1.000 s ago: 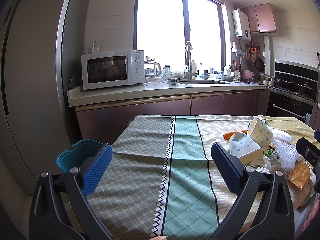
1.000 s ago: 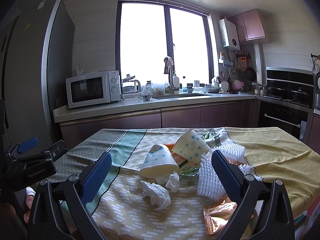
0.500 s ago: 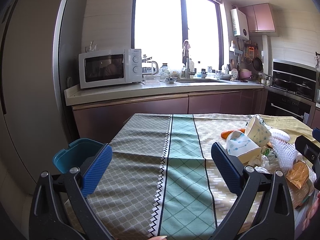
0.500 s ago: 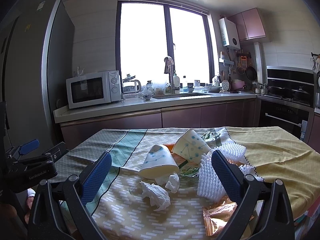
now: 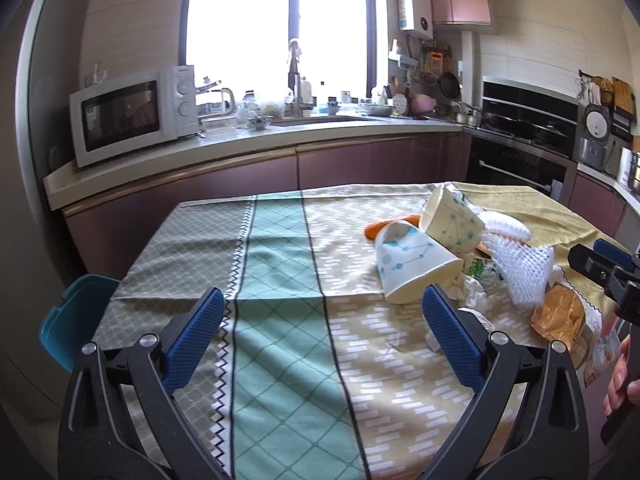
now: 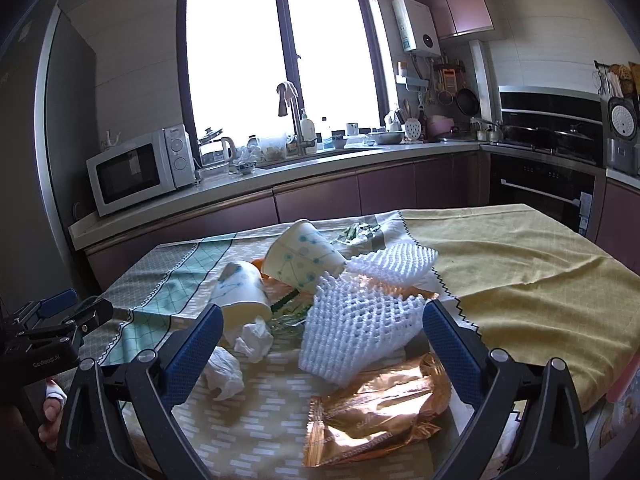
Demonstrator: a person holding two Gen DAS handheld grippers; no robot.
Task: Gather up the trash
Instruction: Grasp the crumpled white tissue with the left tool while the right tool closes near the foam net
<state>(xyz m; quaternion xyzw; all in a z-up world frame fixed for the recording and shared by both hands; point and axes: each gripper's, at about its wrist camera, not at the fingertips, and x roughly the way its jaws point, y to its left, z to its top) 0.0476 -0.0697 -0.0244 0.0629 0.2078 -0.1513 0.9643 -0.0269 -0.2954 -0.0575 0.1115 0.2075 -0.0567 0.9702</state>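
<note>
A pile of trash lies on the clothed table: two tipped paper cups (image 6: 242, 294) (image 6: 304, 258), white foam nets (image 6: 356, 340), crumpled tissues (image 6: 224, 372), a copper foil wrapper (image 6: 380, 408) and an orange peel (image 5: 390, 226). My right gripper (image 6: 320, 352) is open and empty, its fingers on either side of the foam net and wrapper, just before them. My left gripper (image 5: 320, 334) is open and empty over the green stripe of the cloth, left of the near cup (image 5: 414, 266). A teal bin (image 5: 74, 318) stands beside the table's left edge.
The table (image 5: 280, 360) has a patterned cloth, with a yellow cloth (image 6: 520, 264) on its right part. Behind it runs a kitchen counter with a microwave (image 5: 128, 114), a sink and an oven (image 6: 544, 184). A fridge stands at the far left.
Both grippers have moved forward toward the trash pile. The right one now has the foam net and wrapper between its open fingers. The left one has swung to the right.
</note>
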